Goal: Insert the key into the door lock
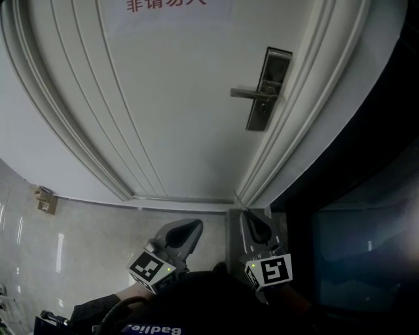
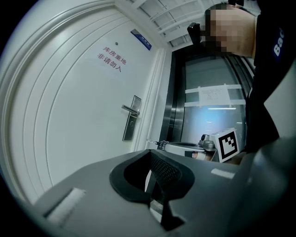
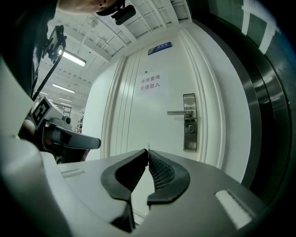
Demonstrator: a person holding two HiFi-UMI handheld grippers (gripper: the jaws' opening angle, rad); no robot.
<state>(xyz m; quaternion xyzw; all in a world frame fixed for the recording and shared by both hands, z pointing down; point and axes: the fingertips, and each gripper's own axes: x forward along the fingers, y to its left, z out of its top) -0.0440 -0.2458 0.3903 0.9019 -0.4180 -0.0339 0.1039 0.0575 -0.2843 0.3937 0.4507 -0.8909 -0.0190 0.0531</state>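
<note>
The white door (image 1: 170, 98) fills the head view, with a silver lock plate (image 1: 267, 88) at the upper right and a lever handle (image 1: 252, 95) on it. The keyhole (image 3: 189, 129) sits below the handle in the right gripper view. My right gripper (image 3: 148, 151) is shut on a thin key (image 3: 148, 147) whose tip pokes out past the pads, still well short of the lock. In the left gripper view the key (image 2: 159, 144) and its small chain stick out of the right gripper's nose. My left gripper (image 2: 150, 152) is shut with nothing in it, beside the right one (image 1: 258, 229).
A paper sign with red characters (image 1: 167, 5) hangs on the door. Moulded door frame (image 1: 308, 131) and a dark glass panel (image 1: 357, 255) stand to the right. Glossy floor tiles (image 1: 78, 235) lie at the lower left, with a small brown object (image 1: 44, 199) by the wall.
</note>
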